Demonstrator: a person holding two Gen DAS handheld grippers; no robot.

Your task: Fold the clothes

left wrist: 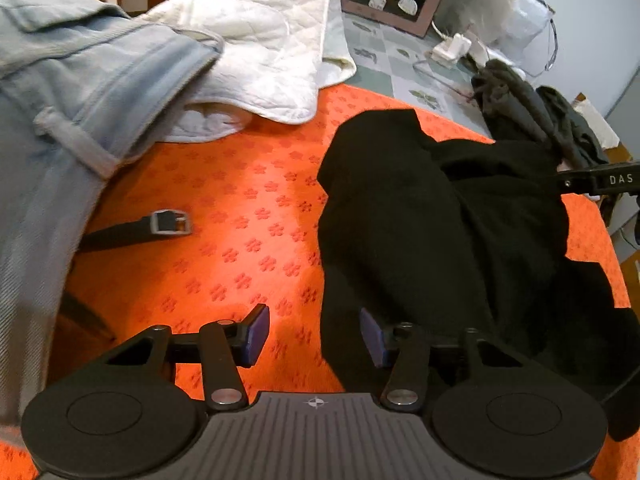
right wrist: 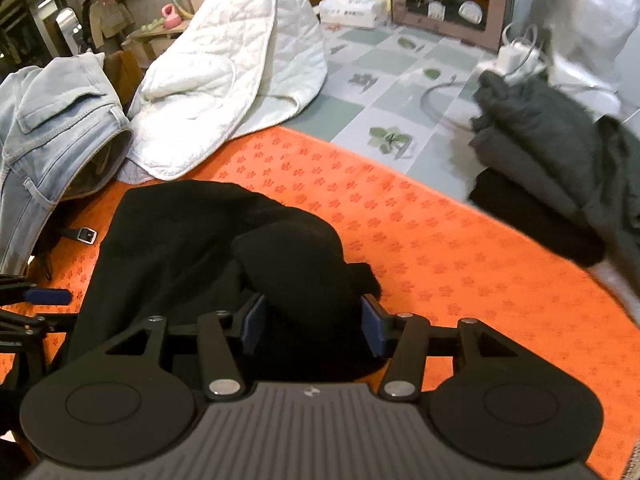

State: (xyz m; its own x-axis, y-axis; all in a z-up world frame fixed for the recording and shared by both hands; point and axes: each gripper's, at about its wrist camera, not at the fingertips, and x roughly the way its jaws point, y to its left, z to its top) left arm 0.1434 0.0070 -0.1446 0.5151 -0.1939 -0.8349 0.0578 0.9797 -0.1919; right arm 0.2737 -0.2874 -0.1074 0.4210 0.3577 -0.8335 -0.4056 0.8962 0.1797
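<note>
Black garment (right wrist: 208,240) crumpled on orange cloth (right wrist: 440,248) | left gripper (left wrist: 314,336) released, straddling garment's edge | right gripper (right wrist: 314,320) agape around a bunched fold, grasp uncertain | nearby: jeans (left wrist: 80,92), belt buckle (left wrist: 170,222), white quilt (right wrist: 228,72), grey folded stack (right wrist: 540,152)

I see an orange flowered cloth (right wrist: 420,232) over a tiled tabletop (right wrist: 372,68) — on it a black garment (right wrist: 192,240), pale jeans (left wrist: 80,92), a white quilted pad (right wrist: 228,80), a dark folded pile (right wrist: 552,160).
</note>
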